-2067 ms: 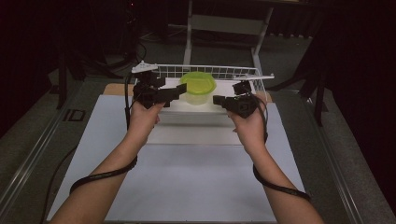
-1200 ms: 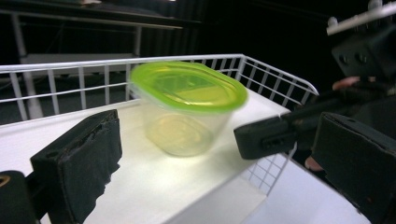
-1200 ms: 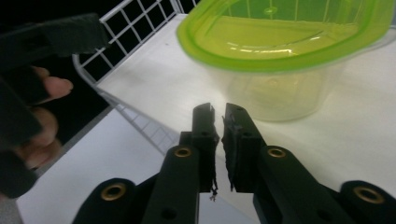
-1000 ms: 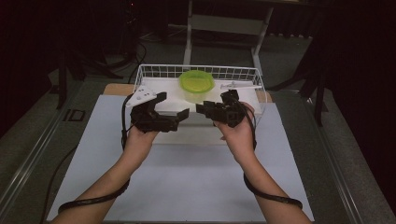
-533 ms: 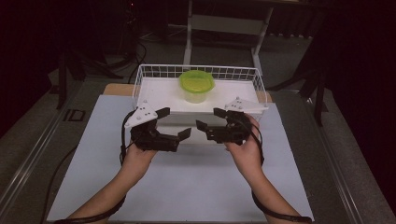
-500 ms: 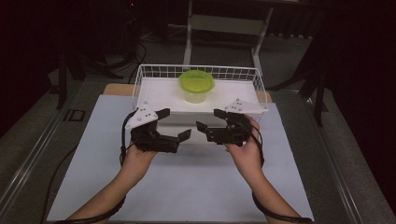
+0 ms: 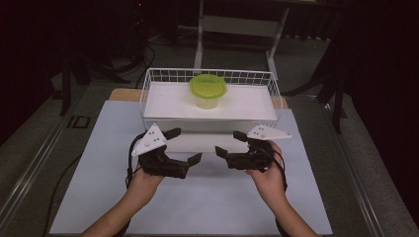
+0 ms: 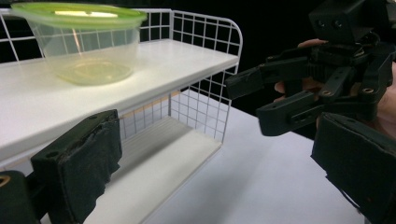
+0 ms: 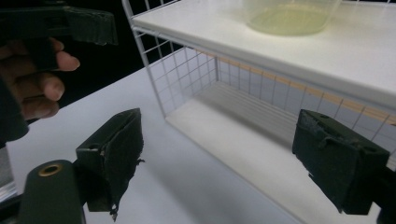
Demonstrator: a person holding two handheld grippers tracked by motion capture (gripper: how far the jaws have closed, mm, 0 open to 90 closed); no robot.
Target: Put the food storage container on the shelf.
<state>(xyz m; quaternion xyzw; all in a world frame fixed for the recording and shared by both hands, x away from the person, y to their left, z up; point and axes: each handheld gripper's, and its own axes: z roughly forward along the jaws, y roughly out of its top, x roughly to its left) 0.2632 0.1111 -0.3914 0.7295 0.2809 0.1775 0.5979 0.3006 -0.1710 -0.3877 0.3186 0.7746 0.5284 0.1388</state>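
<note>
**Both grippers spread and empty in front of the wire shelf**

The left gripper (image 7: 190, 145) and the right gripper (image 7: 227, 142) sit low over the white tabletop (image 7: 207, 197), their jaw tips turned inward toward each other with a bare gap between them. The left gripper's jaws stand spread with nothing between them. The right gripper's jaws have just been opening and now stand wide, also with nothing in them.

Just beyond both grippers stands the white wire shelf (image 7: 148, 94). In the left gripper view its upper board (image 8: 154, 60) rises above and ahead of the left jaw, and the open lower compartment lies straight ahead. In the right gripper view that lower compartment lies directly between the two jaws.

The clear container with the green lid (image 7: 208, 90) rests on the upper board, well apart from either gripper, farther off and roughly midway between them. Through its wall (image 8: 88, 51) the container seems to hold little or nothing, though the tint makes that hard to judge.
</note>
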